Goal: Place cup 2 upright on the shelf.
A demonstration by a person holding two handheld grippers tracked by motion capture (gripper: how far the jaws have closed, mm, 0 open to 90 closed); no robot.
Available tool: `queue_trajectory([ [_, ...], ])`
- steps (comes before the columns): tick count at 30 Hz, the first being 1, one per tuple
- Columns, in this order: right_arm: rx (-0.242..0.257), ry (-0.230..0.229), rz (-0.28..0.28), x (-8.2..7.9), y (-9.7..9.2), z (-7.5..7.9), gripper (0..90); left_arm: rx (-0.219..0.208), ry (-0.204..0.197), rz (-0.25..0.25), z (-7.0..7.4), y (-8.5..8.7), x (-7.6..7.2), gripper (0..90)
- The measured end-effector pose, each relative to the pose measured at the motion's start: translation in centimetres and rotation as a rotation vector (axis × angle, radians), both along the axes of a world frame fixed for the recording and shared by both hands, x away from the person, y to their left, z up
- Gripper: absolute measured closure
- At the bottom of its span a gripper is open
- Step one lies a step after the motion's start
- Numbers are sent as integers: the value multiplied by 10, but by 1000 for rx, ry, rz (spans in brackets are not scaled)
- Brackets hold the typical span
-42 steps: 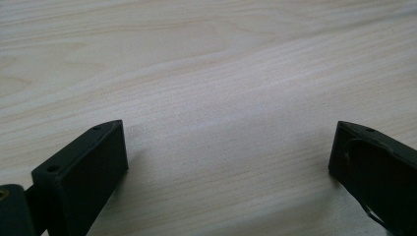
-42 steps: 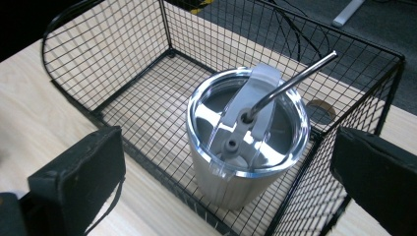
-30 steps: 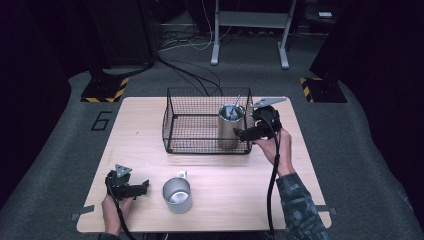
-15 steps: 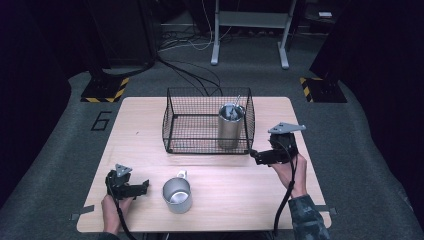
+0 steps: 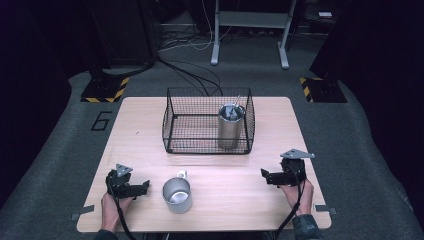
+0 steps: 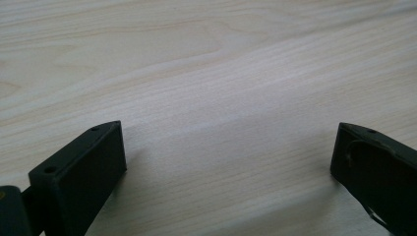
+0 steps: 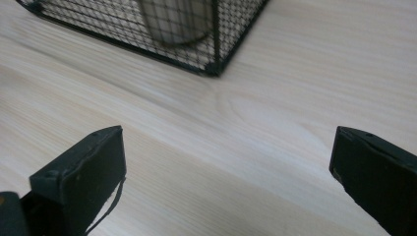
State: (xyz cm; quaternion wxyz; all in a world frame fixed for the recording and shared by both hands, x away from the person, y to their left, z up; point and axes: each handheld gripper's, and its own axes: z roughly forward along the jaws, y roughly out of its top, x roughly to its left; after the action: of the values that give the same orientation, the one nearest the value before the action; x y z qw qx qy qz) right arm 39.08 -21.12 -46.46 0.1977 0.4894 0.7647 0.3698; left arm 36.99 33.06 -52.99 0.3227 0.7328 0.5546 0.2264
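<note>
A black wire basket [image 5: 172, 130] stands on the far middle of the wooden table [image 5: 280, 125]. Inside its right end a tall steel cup [image 5: 230, 127] stands upright. A shorter steel mug [image 5: 177, 194] sits near the front edge, left of centre. My left gripper [image 5: 145, 187] rests low on the table just left of the mug, open and holding nothing. My right gripper [image 5: 265, 176] is at the front right, open and holding nothing, pointing left. In the right gripper view the basket's corner [image 7: 212, 66] and the cup [image 7: 173, 22] lie beyond the jaws.
The table stands on grey carpet [image 5: 60, 165] with a number 6 marked at the left. Black cables [image 5: 190, 70] and a metal stand [image 5: 250, 35] lie on the floor behind it. Bare wood [image 6: 211, 88] stretches between the left gripper's jaws.
My right gripper has drawn back from the tall cup in the basket toward the front right of the table, jaws open. The left gripper has stayed put.
</note>
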Motion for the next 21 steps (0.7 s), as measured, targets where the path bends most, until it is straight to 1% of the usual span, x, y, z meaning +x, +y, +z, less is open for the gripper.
queue_trajectory([
  [1,1,4,-2,0,-2,-3,1,-19,-9,3,1,0,-1,3],
  [2,1,8,-10,0,-5,-8,1,-33,-9,1,2,0,-2,3],
  [3,-14,11,-19,1,-7,-12,1,-42,-18,-4,4,-1,-3,3],
  [6,-22,25,-45,1,-13,-24,0,-61,-35,-14,11,-4,-8,3],
  [7,-22,28,-53,0,-14,-28,0,-63,-42,-18,14,-5,-10,2],
  [9,-31,31,-65,0,-18,-36,0,-66,-42,-39,20,-7,-14,2],
  [13,-24,45,-101,-1,-24,-50,0,-72,-60,-57,31,-11,-20,2],
  [15,-36,37,-102,0,-27,-54,0,-71,-72,-70,37,-12,-24,2],
  [18,-40,45,-118,0,-28,-59,0,-83,-89,-82,44,-14,-28,2],
  [20,-56,51,-116,1,-29,-62,0,-85,-98,-97,50,-17,-31,2],
  [21,-56,55,-122,2,-28,-63,0,-84,-102,-108,53,-18,-33,3],
])
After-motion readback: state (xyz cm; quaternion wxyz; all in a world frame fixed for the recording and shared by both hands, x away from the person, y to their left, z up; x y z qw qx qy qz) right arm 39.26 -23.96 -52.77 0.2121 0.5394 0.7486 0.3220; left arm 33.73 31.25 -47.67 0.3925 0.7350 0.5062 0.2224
